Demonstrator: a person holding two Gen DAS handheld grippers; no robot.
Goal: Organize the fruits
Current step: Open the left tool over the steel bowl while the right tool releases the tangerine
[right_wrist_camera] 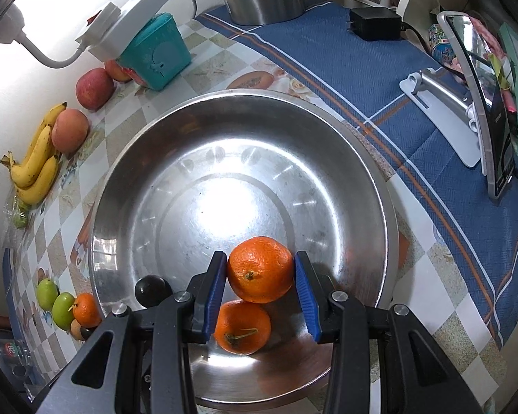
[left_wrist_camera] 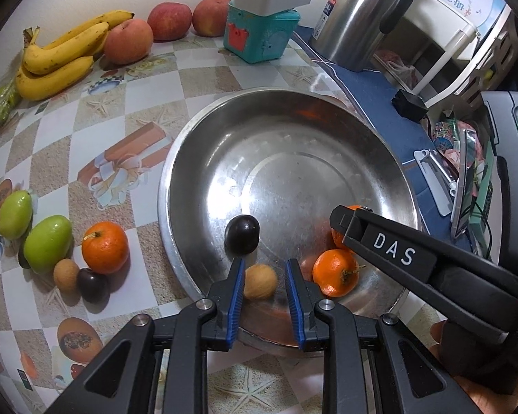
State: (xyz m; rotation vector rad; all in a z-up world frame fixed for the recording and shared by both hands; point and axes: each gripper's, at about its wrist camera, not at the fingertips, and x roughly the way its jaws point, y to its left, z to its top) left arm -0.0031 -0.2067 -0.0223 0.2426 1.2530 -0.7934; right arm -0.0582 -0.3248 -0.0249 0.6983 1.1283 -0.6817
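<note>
The right gripper (right_wrist_camera: 260,281) points steeply down into the steel bowl (right_wrist_camera: 127,158), its blue pads set on either flank of a mandarin (right_wrist_camera: 260,269) in the lower middle of the right wrist view. The left pad touches the peel; the right pad looks just at it, so I judge the fruit held, lightly. A second mandarin (right_wrist_camera: 241,327) lies right beneath it, touching.

A mandarin is light and roundish, with loose, soft peel that dents under pressure (and can slip inside its own skin), so the widest part, as here, is the place to hold, gently.

The left gripper (left_wrist_camera: 262,276), lower centre of the left wrist view, also tilts steeply down, its jaws narrow and straddling a small tan fruit (left_wrist_camera: 260,281), likely a longan. The left pad is at its side while a gap shows on the right, so it looks unclamped. Its shell is thin and brittle, and it would roll easily on the smooth metal.

A dark plum (left_wrist_camera: 242,234) sits just above it in the bowl. More fruit waits on the worktop (left_wrist_camera: 127,110) at the left of the frame.
</note>
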